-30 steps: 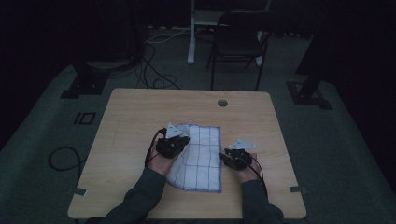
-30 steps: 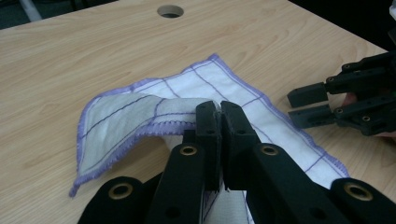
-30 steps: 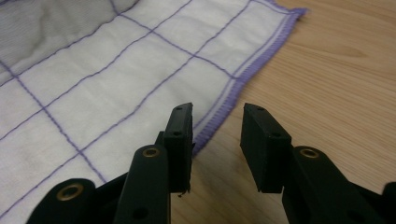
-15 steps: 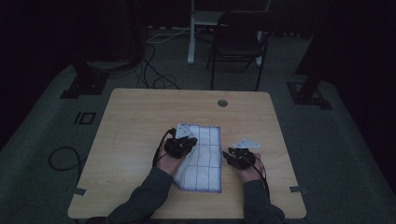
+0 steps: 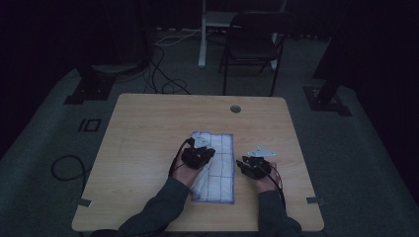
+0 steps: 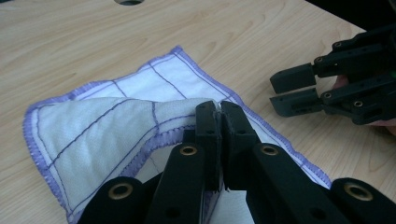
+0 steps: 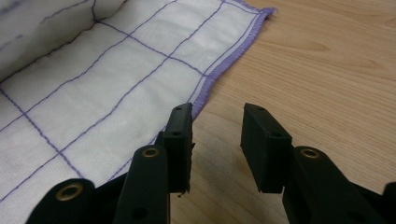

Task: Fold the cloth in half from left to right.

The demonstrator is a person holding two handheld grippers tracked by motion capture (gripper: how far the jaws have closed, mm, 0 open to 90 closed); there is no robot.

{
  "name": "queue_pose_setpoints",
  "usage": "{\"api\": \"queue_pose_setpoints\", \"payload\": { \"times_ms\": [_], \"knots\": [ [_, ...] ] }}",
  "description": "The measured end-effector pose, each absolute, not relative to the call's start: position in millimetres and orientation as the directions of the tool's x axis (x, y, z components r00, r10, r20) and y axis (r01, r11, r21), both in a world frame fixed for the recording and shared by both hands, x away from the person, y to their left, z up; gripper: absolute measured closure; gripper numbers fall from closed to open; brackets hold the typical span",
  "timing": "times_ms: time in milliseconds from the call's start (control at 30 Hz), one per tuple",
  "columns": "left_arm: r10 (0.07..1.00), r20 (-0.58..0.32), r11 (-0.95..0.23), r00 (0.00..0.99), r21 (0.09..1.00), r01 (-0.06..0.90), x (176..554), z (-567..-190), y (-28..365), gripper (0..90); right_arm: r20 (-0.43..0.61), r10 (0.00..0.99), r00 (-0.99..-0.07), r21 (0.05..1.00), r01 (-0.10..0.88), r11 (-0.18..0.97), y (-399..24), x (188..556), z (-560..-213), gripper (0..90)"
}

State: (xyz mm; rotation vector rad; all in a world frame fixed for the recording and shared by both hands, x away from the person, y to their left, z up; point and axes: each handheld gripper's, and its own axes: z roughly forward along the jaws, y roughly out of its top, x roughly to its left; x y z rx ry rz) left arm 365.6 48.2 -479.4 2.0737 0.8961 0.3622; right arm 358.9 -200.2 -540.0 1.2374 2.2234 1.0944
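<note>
A white cloth (image 5: pixel 220 170) with a purple grid and purple stitched hem lies on the wooden table (image 5: pixel 148 128). My left gripper (image 5: pixel 197 155) is over its left part, shut on the hem. In the left gripper view the jaws (image 6: pixel 218 112) pinch the lifted hem, and that side of the cloth (image 6: pixel 93 126) is folded over the flat layer. My right gripper (image 5: pixel 254 165) is at the cloth's right edge, open. In the right gripper view its fingertips (image 7: pixel 215 135) straddle the purple hem, one over the cloth (image 7: pixel 93 84), the other over bare wood. The right gripper (image 6: pixel 294 88) is also in the left gripper view.
A round cable hole (image 5: pixel 235 108) sits near the table's far edge. Behind the table stand a dark chair (image 5: pixel 252 44) and stand bases with cables on the floor (image 5: pixel 163 84). Bare wood lies left of and beyond the cloth.
My left gripper has moved right, carrying the cloth's left hem over the rest of the cloth. The right gripper shifted slightly right and now holds still.
</note>
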Motion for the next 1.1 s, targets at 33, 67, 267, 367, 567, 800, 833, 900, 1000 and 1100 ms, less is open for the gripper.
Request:
{"api": "queue_pose_setpoints", "payload": {
  "times_ms": [33, 67, 267, 367, 567, 800, 833, 900, 1000, 1100],
  "knots": [
    [0.706, -0.059, -0.406, 0.706, 0.783, 0.471, 366, -480, 47, 87.4, 0.049, 0.836, -0.546, 0.775, 0.548, 0.313, -200, 359, -540, 64.2],
    [0.705, -0.061, -0.406, 0.707, 0.782, 0.472, 367, -482, 46, 87.4, 0.049, 0.836, -0.546, 0.775, 0.549, 0.313, -200, 359, -540, 64.2],
    [0.698, -0.07, -0.42, 0.713, 0.767, 0.486, 368, -492, 40, 87.3, 0.051, 0.839, -0.542, 0.774, 0.552, 0.31, -201, 359, -540, 64.2],
    [0.695, -0.069, -0.427, 0.716, 0.761, 0.488, 370, -495, 35, 87.4, 0.051, 0.839, -0.541, 0.774, 0.553, 0.309, -201, 359, -540, 64.1],
    [0.69, -0.077, -0.434, 0.72, 0.752, 0.497, 374, -502, 27, 87.4, 0.053, 0.84, -0.54, 0.773, 0.555, 0.307, -202, 359, -541, 64.2],
    [0.673, -0.125, -0.424, 0.729, 0.741, 0.52, 378, -510, 25, 78.7, 0.052, 0.839, -0.542, 0.774, 0.553, 0.309, -203, 359, -540, 63.7],
    [0.671, -0.122, -0.426, 0.732, 0.744, 0.514, 378, -508, 26, 76.6, 0.053, 0.839, -0.541, 0.774, 0.553, 0.308, -203, 359, -540, 63.6],
    [0.667, -0.121, -0.422, 0.735, 0.752, 0.507, 376, -503, 29, 72.4, 0.056, 0.841, -0.538, 0.775, 0.555, 0.303, -203, 359, -540, 63.5],
    [0.665, -0.119, -0.411, 0.737, 0.765, 0.495, 371, -495, 37, 69.8, 0.058, 0.843, -0.535, 0.775, 0.556, 0.3, -204, 359, -540, 63.4],
    [0.672, -0.107, -0.41, 0.733, 0.771, 0.488, 365, -492, 47, 69.6, 0.057, 0.842, -0.536, 0.775, 0.556, 0.301, -204, 359, -540, 63.3]
  ]
}}
